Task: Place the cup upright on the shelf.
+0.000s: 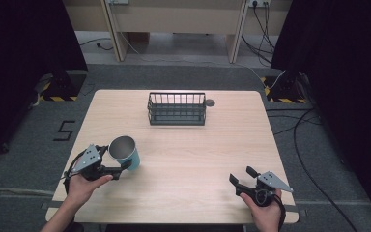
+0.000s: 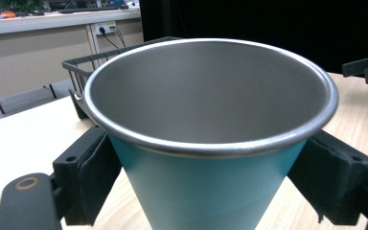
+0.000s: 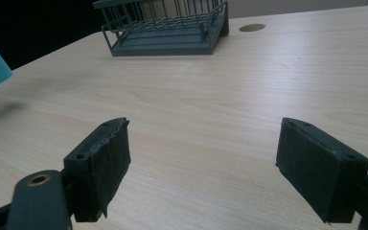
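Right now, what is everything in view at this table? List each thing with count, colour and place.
metal cup: one, teal outside, bare steel inside, near left of the table, between the left gripper's jaws.
wire basket: one, dark grey, far middle of the table.
round cable hole cover: one, grey, right beside the basket.
table: one, light wood.
left gripper: one, black, jaws against the cup's sides.
right gripper: one, black, jaws apart over the near right of the table.
hands: two, one on each gripper.

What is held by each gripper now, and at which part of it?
The left gripper holds the teal metal cup by its tapered side wall, one jaw on each side below the rim. The right gripper is open and holds nothing.
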Demonstrator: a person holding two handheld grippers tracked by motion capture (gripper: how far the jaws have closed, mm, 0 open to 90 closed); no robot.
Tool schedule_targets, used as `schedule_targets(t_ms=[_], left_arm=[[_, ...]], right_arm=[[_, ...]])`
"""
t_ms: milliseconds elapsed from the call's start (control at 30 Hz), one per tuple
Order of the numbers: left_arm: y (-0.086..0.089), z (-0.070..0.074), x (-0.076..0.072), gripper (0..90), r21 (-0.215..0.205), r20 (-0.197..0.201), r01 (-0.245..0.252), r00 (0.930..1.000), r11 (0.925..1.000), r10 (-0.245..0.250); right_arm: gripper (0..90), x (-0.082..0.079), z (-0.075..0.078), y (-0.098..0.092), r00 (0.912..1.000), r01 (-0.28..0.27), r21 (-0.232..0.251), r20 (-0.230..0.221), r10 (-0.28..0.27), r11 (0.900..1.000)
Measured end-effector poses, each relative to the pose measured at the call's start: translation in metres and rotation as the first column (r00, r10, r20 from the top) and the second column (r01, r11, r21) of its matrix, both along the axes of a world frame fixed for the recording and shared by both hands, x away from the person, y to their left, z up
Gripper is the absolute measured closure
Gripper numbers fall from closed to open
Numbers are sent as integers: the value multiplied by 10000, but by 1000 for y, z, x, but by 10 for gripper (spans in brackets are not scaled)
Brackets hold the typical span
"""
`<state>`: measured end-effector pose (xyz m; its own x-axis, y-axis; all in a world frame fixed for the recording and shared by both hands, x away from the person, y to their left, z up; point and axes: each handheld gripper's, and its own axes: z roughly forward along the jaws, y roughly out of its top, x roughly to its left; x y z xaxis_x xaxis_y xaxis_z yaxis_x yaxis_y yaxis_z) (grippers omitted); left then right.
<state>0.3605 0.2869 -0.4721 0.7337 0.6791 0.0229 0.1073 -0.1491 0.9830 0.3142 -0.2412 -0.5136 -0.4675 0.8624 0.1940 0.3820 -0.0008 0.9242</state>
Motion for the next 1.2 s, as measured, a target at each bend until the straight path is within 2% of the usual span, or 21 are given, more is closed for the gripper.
schedule_targets(t_ms=[367, 867, 1200], left_arm=[[-6, 8, 14, 152, -127, 80, -47, 10000, 9999, 48], [-16, 22, 34, 152, -301, 308, -187, 9993, 9994, 196], [-26, 30, 47, 152, -277, 368, -126, 9992, 9995, 136]], right_arm=[[201, 0, 0, 0, 10000, -54, -92, 80, 55, 9999], [209, 0, 0, 0, 10000, -76, 46, -27, 76, 10000], [210, 0, 0, 0, 10000, -82, 48, -13, 82, 10000]])
